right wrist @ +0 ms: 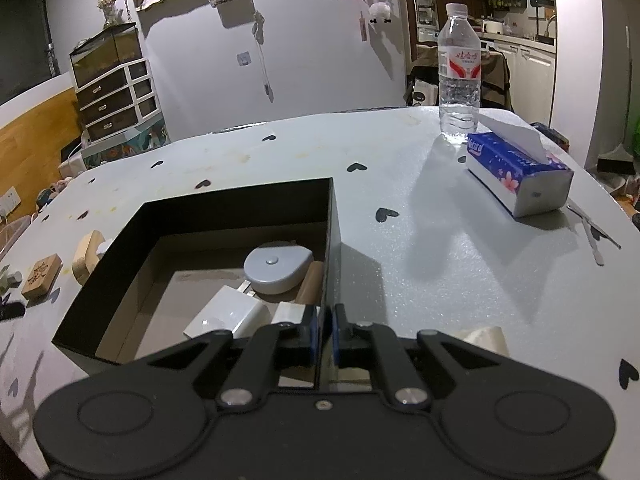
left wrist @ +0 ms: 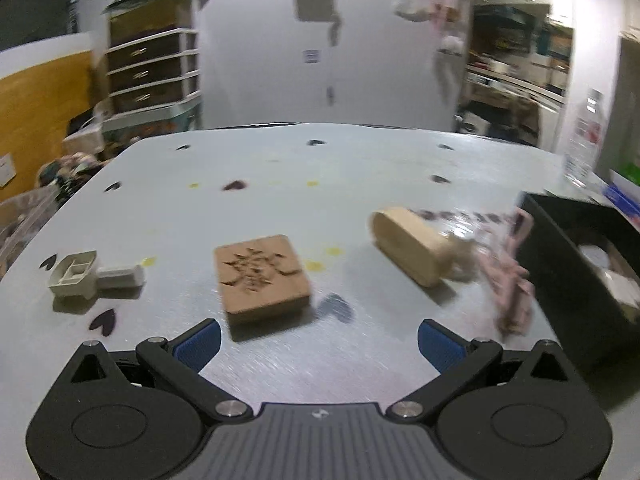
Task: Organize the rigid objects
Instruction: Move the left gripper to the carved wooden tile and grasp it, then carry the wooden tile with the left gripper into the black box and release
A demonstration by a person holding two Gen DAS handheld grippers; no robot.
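- Left claw point(left wrist: 319, 343): spread wide, nothing between its blue pads point(left wrist: 199, 344), low over the table point(left wrist: 280, 168).
- Carved wooden block point(left wrist: 262, 278) lies flat just ahead of the left pad, bare table all round it.
- Small white plastic piece point(left wrist: 86, 274) near the table's left edge, well apart from the block.
- Pale wooden oval piece point(left wrist: 412, 250) lies right of the block; a blurred pink thing point(left wrist: 514, 276) sits between it and the black box point(left wrist: 568, 240).
- Right claw point(right wrist: 324, 330): clenched on the black box's right wall, pads pinching the thin edge.
- Inside the box: a grey tape measure point(right wrist: 278, 266), a white charger point(right wrist: 226, 316), a wooden piece point(right wrist: 310, 288) against the right wall.
- Right of the box lies open table; a tissue pack point(right wrist: 518, 174) and a water bottle point(right wrist: 459, 72) stand near the far right edge.
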